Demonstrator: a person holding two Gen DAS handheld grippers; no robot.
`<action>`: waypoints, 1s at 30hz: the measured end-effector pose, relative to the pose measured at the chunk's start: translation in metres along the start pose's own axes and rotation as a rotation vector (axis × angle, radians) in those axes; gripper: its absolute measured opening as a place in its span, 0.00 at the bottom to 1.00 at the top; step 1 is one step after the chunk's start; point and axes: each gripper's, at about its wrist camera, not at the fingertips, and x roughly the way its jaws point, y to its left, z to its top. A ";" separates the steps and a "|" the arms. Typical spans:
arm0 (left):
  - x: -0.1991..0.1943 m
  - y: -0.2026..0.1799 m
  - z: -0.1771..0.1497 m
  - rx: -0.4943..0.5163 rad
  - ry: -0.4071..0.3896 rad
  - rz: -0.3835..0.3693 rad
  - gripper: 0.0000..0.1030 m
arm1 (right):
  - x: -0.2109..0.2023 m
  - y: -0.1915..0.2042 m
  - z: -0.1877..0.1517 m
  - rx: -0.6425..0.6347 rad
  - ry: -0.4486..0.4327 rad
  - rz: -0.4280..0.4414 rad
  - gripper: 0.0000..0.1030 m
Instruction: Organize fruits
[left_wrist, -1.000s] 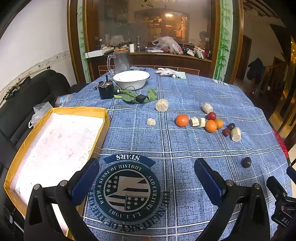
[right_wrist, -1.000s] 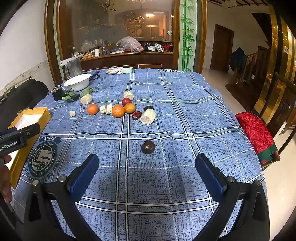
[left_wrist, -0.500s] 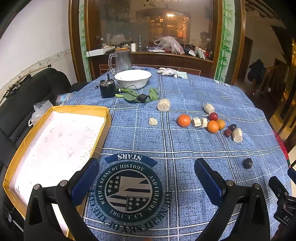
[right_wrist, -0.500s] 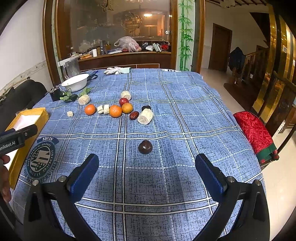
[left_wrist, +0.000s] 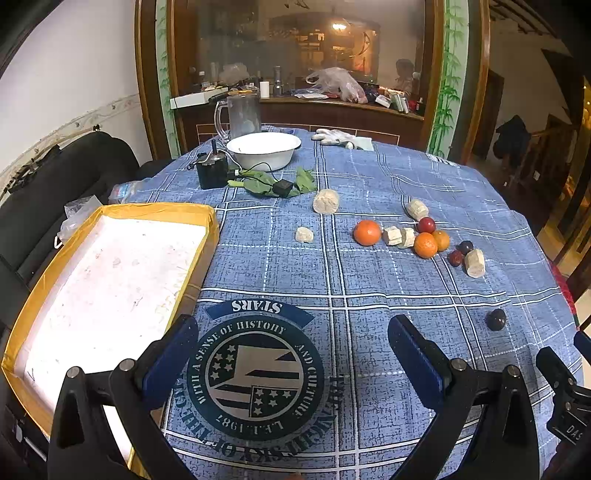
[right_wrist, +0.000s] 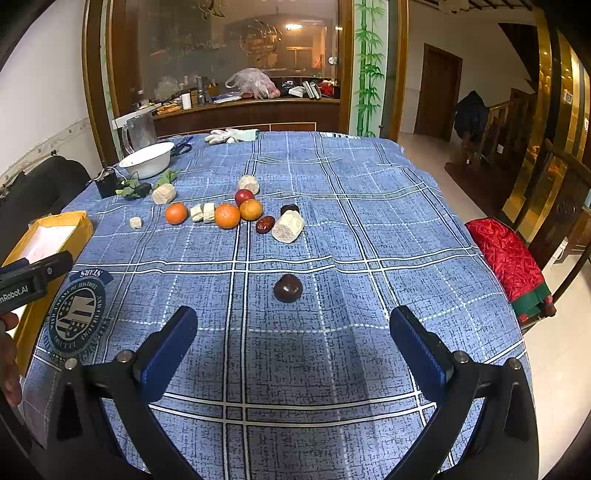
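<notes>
Several fruits lie mid-table on the blue plaid cloth: an orange (left_wrist: 366, 232) (right_wrist: 176, 213), two more oranges (right_wrist: 227, 215), a red fruit (right_wrist: 244, 196), a dark red date (right_wrist: 265, 224) and pale cut chunks (right_wrist: 288, 227). One dark round fruit (right_wrist: 287, 288) (left_wrist: 495, 319) lies alone, just ahead of my open right gripper (right_wrist: 288, 347). My left gripper (left_wrist: 293, 350) is open and empty over the round printed emblem (left_wrist: 255, 376). A yellow-rimmed white tray (left_wrist: 99, 280) lies to its left.
A white bowl (left_wrist: 263, 150), a glass jug (left_wrist: 242, 114), a black box (left_wrist: 211, 172) with green leaves (left_wrist: 266, 182) and white gloves (right_wrist: 229, 136) sit at the far side. A black sofa (left_wrist: 55, 177) stands left, a red cushion (right_wrist: 506, 254) right. A hand (right_wrist: 7, 354) shows at the left edge.
Both grippers have drifted slightly; in the right wrist view the dark fruit has shifted a little left, towards the centre. Jaws stay open.
</notes>
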 end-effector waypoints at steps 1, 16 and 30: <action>0.000 0.000 0.000 0.000 0.000 0.000 0.99 | 0.000 0.000 0.000 -0.001 0.001 0.000 1.00; 0.000 0.005 -0.008 0.002 -0.020 0.002 0.99 | -0.007 -0.034 -0.015 0.068 -0.009 -0.008 1.00; 0.006 0.014 -0.015 0.029 -0.060 -0.004 0.95 | 0.052 -0.014 0.007 0.029 0.087 0.077 0.74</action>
